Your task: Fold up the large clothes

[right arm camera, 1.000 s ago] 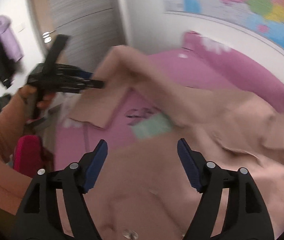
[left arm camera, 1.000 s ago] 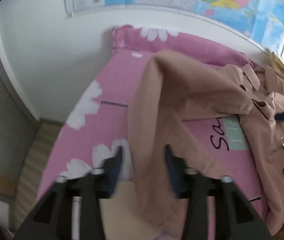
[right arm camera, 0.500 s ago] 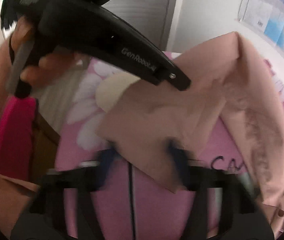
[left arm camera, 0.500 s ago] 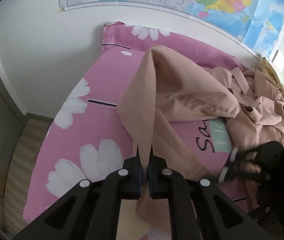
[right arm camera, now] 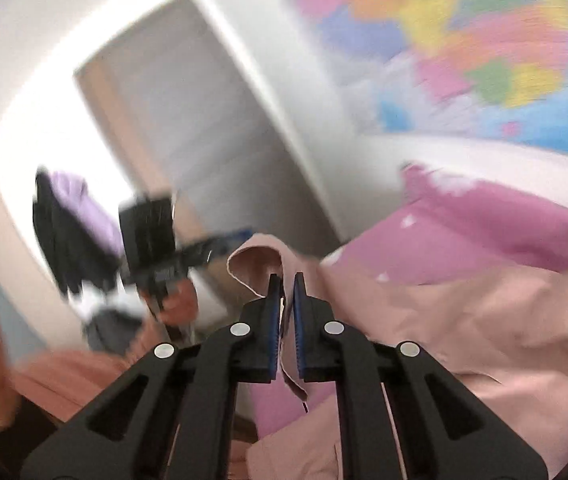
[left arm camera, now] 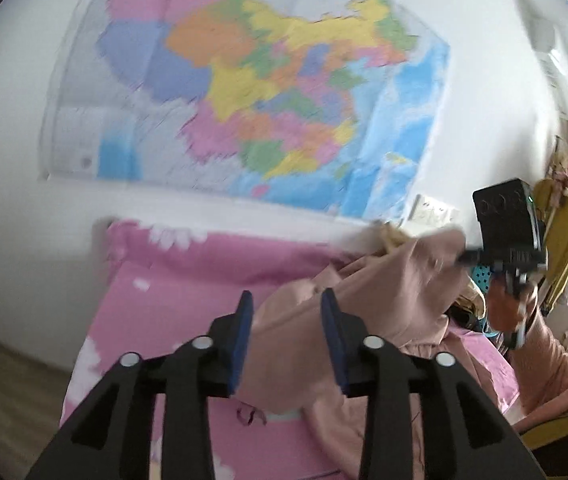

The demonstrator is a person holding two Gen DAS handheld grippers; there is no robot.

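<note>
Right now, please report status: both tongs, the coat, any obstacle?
Left tongs open, empty. Right tongs shut on pink coat, edge lifted above bed. No obstacle visible.

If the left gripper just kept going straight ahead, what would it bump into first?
Probably the pink coat. The left gripper is open, and raised coat fabric fills the gap between its fingers. Behind that come the pink bedding and the wall map, though blur makes depth uncertain.

A home bedroom, plainly. Bed (left arm camera: pixel 188 292) under a pink cover with white flowers, pushed against a white wall. Above the bed, a big coloured wall map (left arm camera: pixel 260 92) (blurred in both views). Past the bed's far corner, a grey door (right arm camera: pixel 204 128). Beside that door, dark and lilac clothes (right arm camera: pixel 72 232) hanging up.
</note>
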